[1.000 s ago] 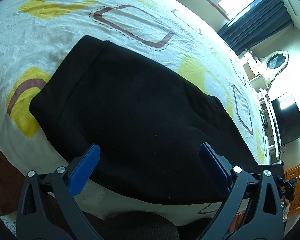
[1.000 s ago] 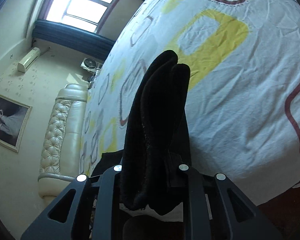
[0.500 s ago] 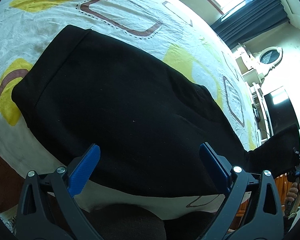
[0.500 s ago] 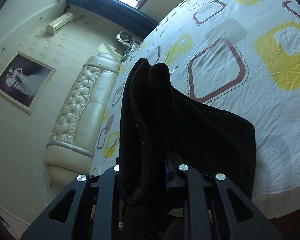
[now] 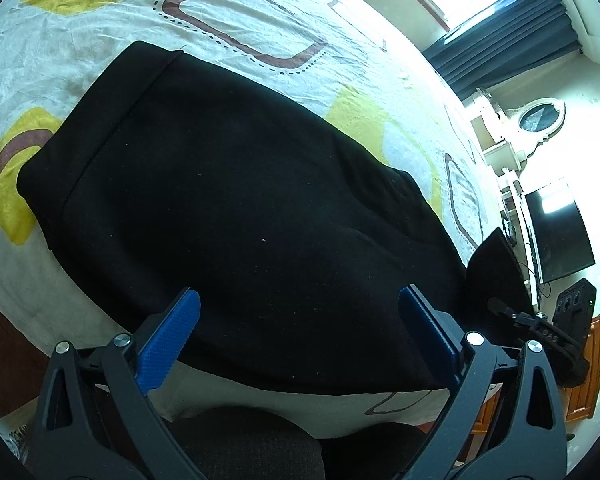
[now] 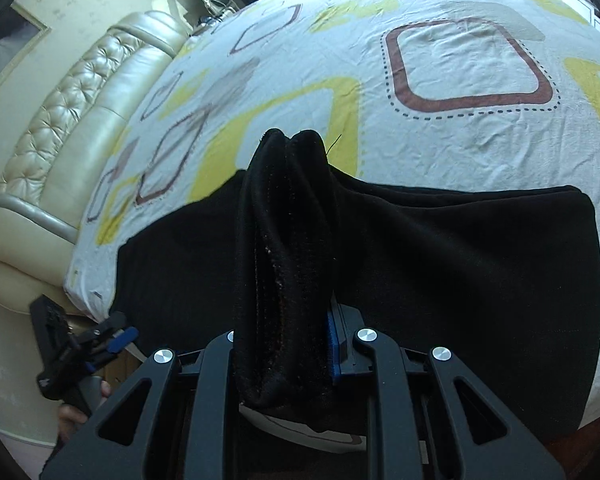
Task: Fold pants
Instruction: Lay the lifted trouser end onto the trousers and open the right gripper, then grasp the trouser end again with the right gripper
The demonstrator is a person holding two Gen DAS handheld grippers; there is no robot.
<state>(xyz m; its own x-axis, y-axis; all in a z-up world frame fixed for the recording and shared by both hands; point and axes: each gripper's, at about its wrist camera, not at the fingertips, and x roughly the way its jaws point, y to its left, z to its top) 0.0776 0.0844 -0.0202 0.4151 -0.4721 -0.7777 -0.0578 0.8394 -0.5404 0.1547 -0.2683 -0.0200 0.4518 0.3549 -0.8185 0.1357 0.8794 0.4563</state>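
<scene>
The black pants (image 5: 240,216) are spread across the middle of the left wrist frame on the patterned bed sheet (image 5: 260,24), with the left gripper (image 5: 296,332) held wide open and empty above their near edge. In the right wrist frame the right gripper (image 6: 290,344) is clamped on the bunched leg cuffs (image 6: 288,240) at centre. For a neat fold, the cuffs are best carried level towards the waistband (image 5: 100,120) at the left, edges aligned before release.

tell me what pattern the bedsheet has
White bedsheet with rounded squares in yellow, brown and grey, some dotted outlines. It shows best in the right wrist view.
</scene>
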